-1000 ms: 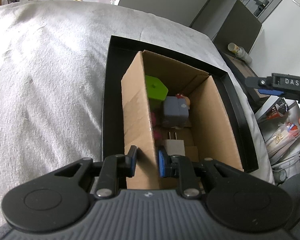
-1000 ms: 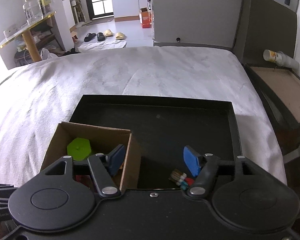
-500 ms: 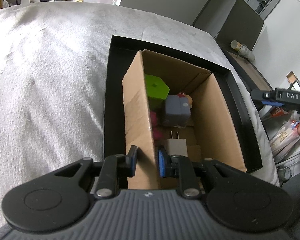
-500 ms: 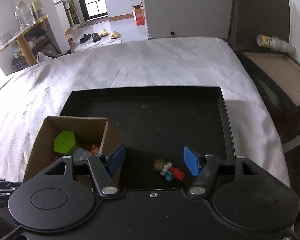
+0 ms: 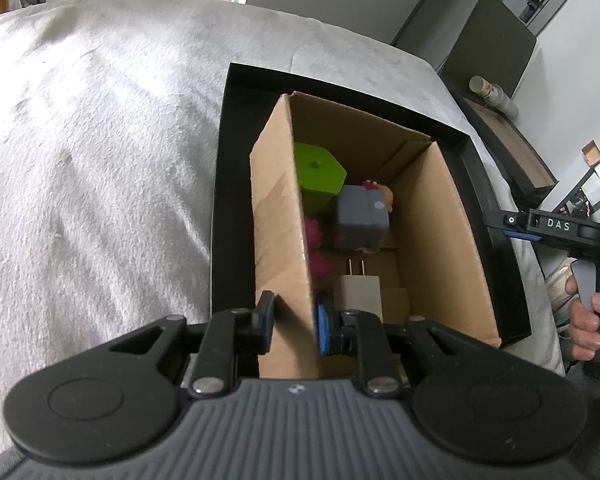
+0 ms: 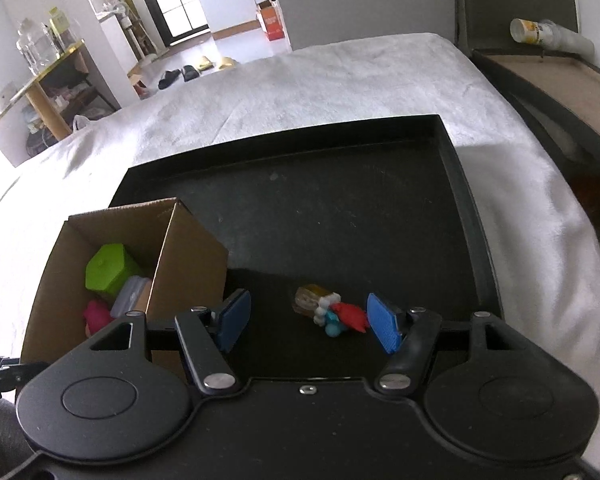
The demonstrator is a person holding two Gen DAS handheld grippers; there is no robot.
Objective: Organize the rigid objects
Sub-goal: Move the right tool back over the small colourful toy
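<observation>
**Right gripper lined up on the last toy in the tray**

The right gripper (image 6: 308, 318) hung half open and empty, with the small toy figure (image 6: 332, 312) on the black tray (image 6: 466, 216) between its blue pads. A good pick meant centring the figure before closing. The left gripper (image 5: 291, 322) was clamped narrow on the cardboard box (image 5: 444, 248) wall, steadying it. Inside lay a green block (image 5: 320, 172), a grey block (image 5: 362, 218), a pink toy (image 5: 320, 256) and a white plug (image 5: 358, 290).

Slippers (image 6: 181, 73) on the floor; perhaps jars (image 6: 37, 46) on a shelf.
</observation>
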